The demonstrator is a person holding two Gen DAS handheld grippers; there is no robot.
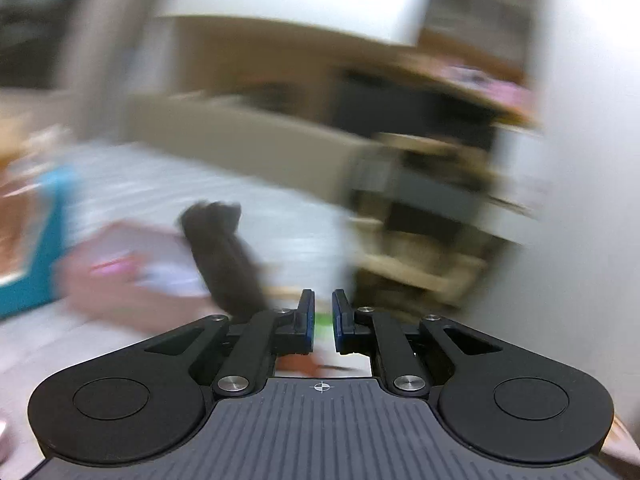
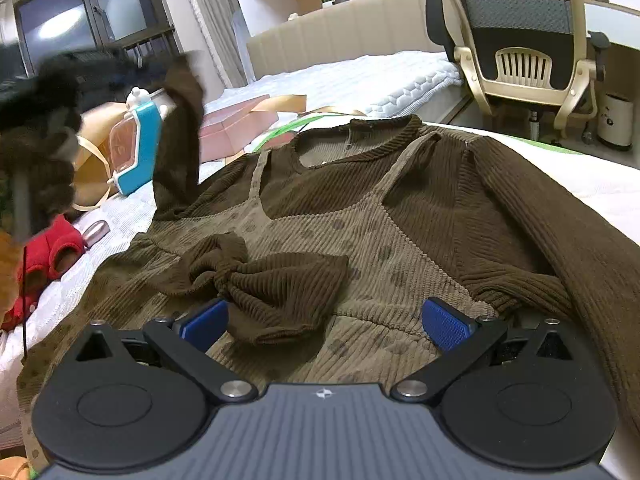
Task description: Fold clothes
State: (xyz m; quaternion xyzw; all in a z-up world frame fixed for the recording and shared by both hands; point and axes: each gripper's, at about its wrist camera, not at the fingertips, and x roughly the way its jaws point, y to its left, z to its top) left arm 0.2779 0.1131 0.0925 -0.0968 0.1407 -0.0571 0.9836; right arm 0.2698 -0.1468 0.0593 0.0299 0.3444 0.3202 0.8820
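A: Garment on the bed, centre of the right wrist frame: a brown ribbed dress lies front-up on the white bedspread, collar toward the top of the frame, hem near the camera.

B: And the sleeves?

A: One sleeve lies folded across the chest, its cuff bunched at lower centre. The sleeve on the right side of the frame bends inward, cuff near the waist. A dark strip of cloth rises at upper left, beside a blue-and-white toy case.

B: Who holds that strip?

A: Hard to say. The left gripper has its jaws nearly closed with a narrow gap; its frame is smeared by motion, and a dark cloth stands just left of the fingers, so a grasp cannot be confirmed.

B: The other claw?

A: The right gripper is spread wide, released, low over the dress's waist and holding nothing.

B: Progress?

A: Sleeves appear tucked inward; the body lies at full length, so lengthwise folds seem left to do.
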